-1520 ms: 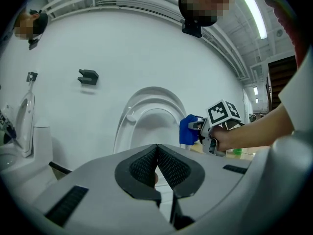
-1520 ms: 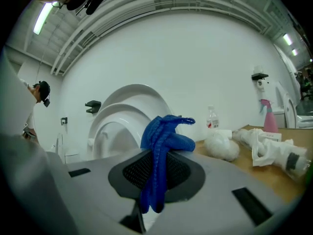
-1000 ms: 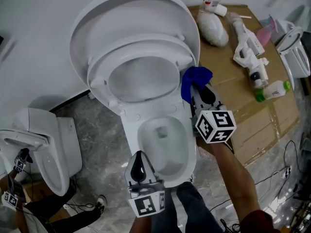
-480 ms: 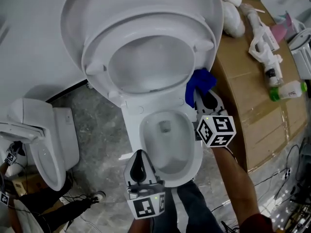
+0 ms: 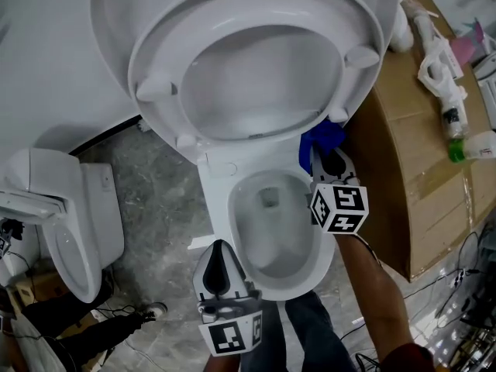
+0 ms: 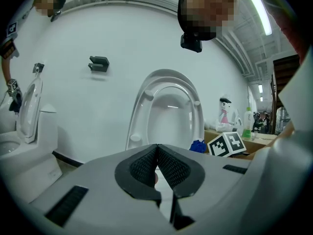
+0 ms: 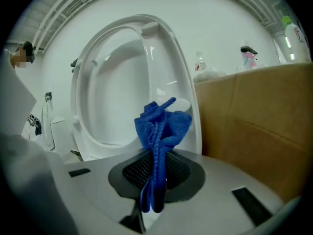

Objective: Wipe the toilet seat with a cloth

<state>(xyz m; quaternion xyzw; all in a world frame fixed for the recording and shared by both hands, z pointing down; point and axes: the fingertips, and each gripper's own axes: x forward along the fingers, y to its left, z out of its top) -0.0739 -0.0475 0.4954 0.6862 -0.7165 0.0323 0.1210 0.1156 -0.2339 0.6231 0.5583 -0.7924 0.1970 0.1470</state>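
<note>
Lowered toward the bowl (image 5: 233,217), right tongs (image 5: 321,153) stay clamped on the blue cloth (image 5: 321,136), just beside the raised toilet seat (image 5: 157,65); left tongs (image 5: 219,248), pressed together and empty, hover near the front rim.

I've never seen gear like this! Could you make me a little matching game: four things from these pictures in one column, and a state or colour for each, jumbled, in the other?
Things:
1. blue cloth
2. left gripper
3. toilet seat
4. cardboard box

States or colours:
A. shut, with nothing between its jaws
B. tipped up against the lid
C. clamped in the right gripper
D. brown

Right pairs: 1-C, 2-A, 3-B, 4-D
</note>
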